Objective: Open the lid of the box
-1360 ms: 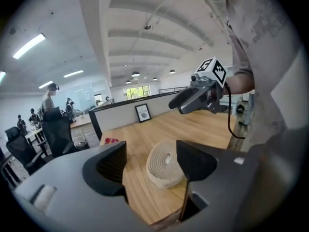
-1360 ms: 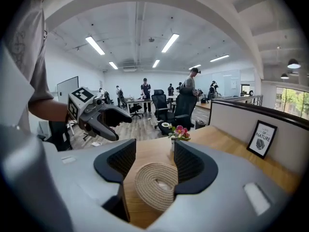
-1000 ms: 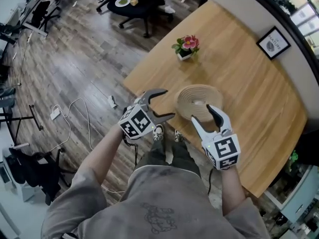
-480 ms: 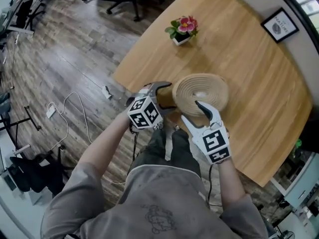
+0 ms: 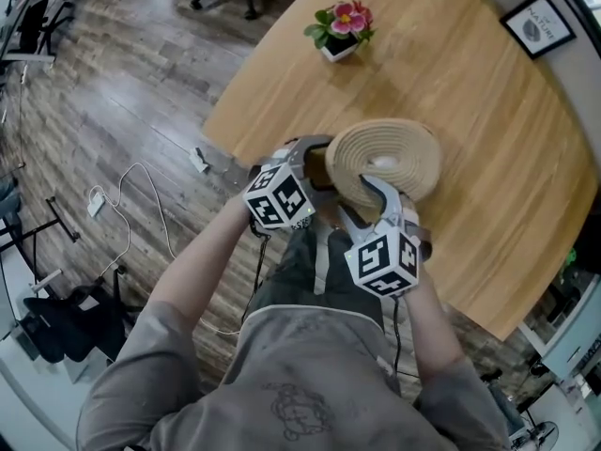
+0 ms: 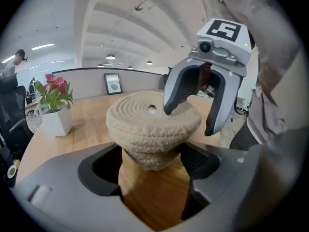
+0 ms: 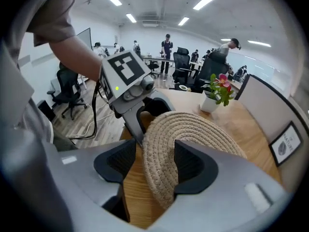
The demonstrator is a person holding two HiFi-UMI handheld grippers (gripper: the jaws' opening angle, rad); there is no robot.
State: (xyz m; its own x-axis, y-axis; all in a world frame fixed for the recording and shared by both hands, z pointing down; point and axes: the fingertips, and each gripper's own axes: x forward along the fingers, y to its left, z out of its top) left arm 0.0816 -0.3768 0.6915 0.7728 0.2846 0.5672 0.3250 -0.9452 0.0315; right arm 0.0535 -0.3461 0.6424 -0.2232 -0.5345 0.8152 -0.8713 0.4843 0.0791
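Near the front edge of the wooden table (image 5: 488,111), in the head view, a round woven box (image 5: 331,169) is seen with its coiled lid (image 5: 394,148) seated on top. The left tongs (image 5: 315,163) are set against the box's left side and the right tongs (image 5: 362,200) against the lid's near rim. A potted flower (image 5: 340,28) is placed well apart at the table's far side, and a small framed picture (image 5: 537,23) is stood by the wall. Along the left gripper view, the left tongs (image 6: 153,163) are shown released, spread wide to either side of the box's narrower lower body (image 6: 152,153). The lid (image 6: 145,124) is seen overhanging that body like a cap. Whether either pad is touching the box cannot be told. The right tongs (image 6: 189,121) are seen opposite. One finger is laid on the lid's top beside a small white knob (image 6: 152,110), and the other is lowered just outside the rim. Along the right gripper view, the right tongs (image 7: 155,158) are shown drawn in on the lid's thick rim (image 7: 159,178), which is grasped between the two pads. The left tongs (image 7: 147,115) are seen just behind the lid, with the potted flower (image 7: 215,95) further back on the table.
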